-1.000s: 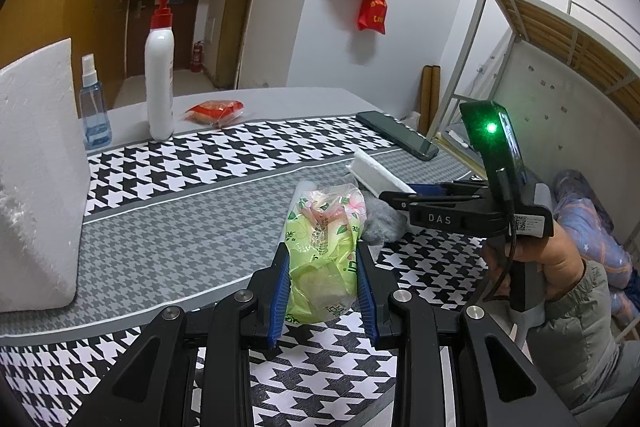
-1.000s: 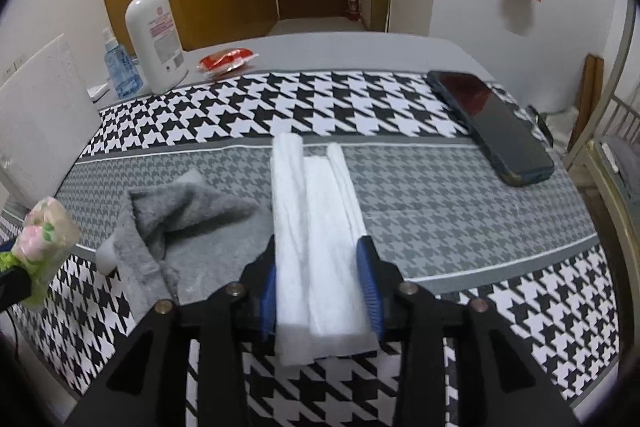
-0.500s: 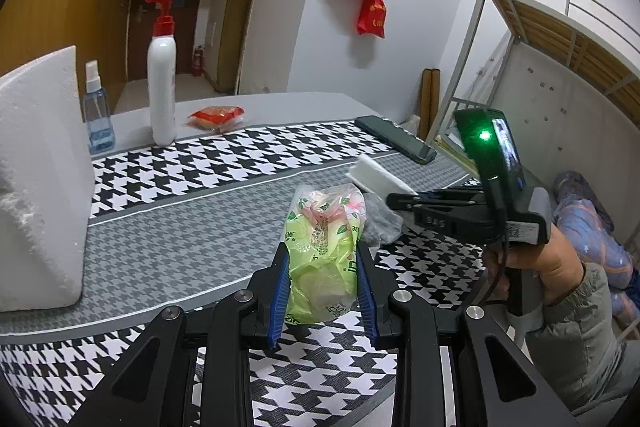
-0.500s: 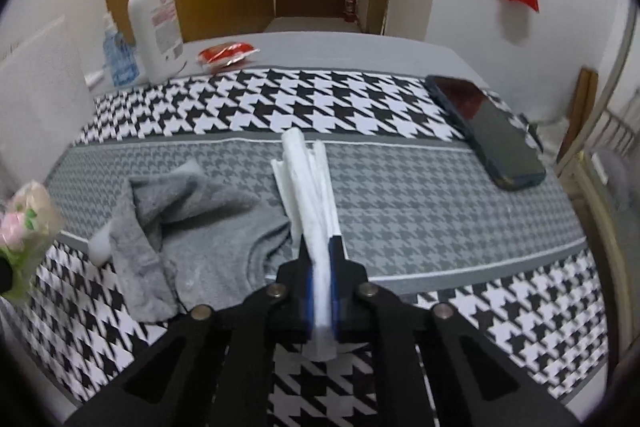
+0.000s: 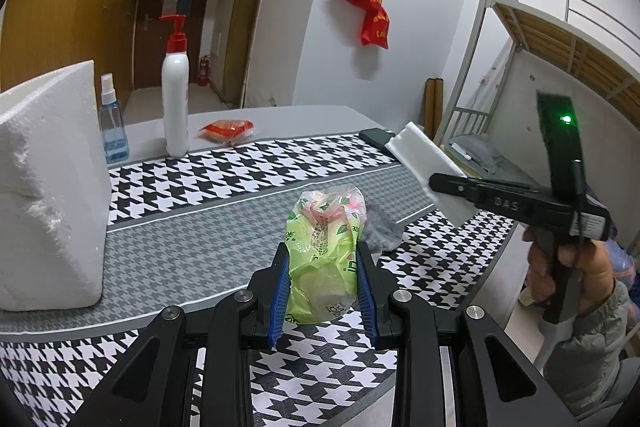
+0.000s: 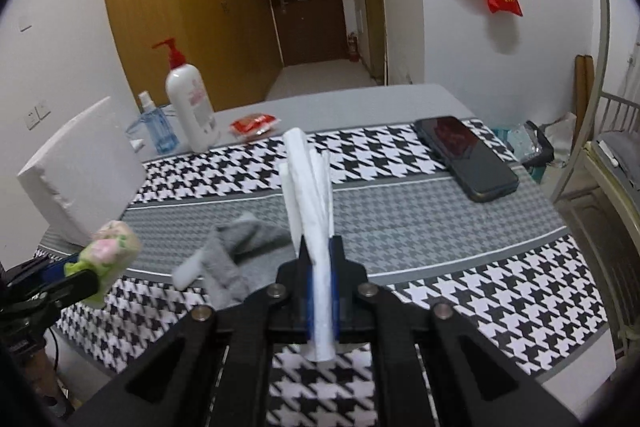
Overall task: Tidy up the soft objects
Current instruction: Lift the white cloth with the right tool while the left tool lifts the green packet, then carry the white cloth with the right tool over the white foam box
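The right gripper (image 6: pixel 322 291) is clenched on a folded white cloth (image 6: pixel 310 183), lifted above the desk's near edge; limp and light, it fans out, so gripping mid-fold suits. The left gripper (image 5: pixel 322 291) squeezes a crinkly tissue pack (image 5: pixel 326 247), probably slippery.

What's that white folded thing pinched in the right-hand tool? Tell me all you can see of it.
The white folded cloth looks like a soft towel or tissue pad, folded into long layers. The right tool is shut on its near end, squeezing it thin. Its far end fans out, raised clear of the houndstooth table. Only the tool's pads touch it.
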Action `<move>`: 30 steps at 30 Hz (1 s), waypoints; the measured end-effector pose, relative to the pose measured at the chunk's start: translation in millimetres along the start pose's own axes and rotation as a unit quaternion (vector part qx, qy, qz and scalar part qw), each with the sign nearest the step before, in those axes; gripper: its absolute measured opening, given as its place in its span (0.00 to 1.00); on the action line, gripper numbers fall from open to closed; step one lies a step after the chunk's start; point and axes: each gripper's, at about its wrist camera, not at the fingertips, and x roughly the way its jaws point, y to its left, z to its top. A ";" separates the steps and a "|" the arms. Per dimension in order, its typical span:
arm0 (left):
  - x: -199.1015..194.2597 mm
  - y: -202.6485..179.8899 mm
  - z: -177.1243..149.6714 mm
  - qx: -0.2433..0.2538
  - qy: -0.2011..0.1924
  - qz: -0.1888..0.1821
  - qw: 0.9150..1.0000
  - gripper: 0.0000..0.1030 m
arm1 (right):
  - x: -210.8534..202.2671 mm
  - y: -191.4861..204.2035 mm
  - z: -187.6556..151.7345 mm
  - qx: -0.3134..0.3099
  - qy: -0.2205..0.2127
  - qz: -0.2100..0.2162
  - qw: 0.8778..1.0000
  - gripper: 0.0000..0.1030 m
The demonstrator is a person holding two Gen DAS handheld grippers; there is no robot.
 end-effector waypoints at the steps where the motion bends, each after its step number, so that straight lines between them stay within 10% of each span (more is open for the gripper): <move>1: -1.9 -0.1 -0.4 0.000 -0.002 0.001 1.000 0.31 | -3.8 2.9 -0.9 -0.003 -0.003 0.001 1.000 0.09; 30: -66.4 27.5 0.0 0.010 -0.046 0.052 0.998 0.31 | -57.4 72.7 -6.4 -0.032 -0.068 0.064 0.995 0.09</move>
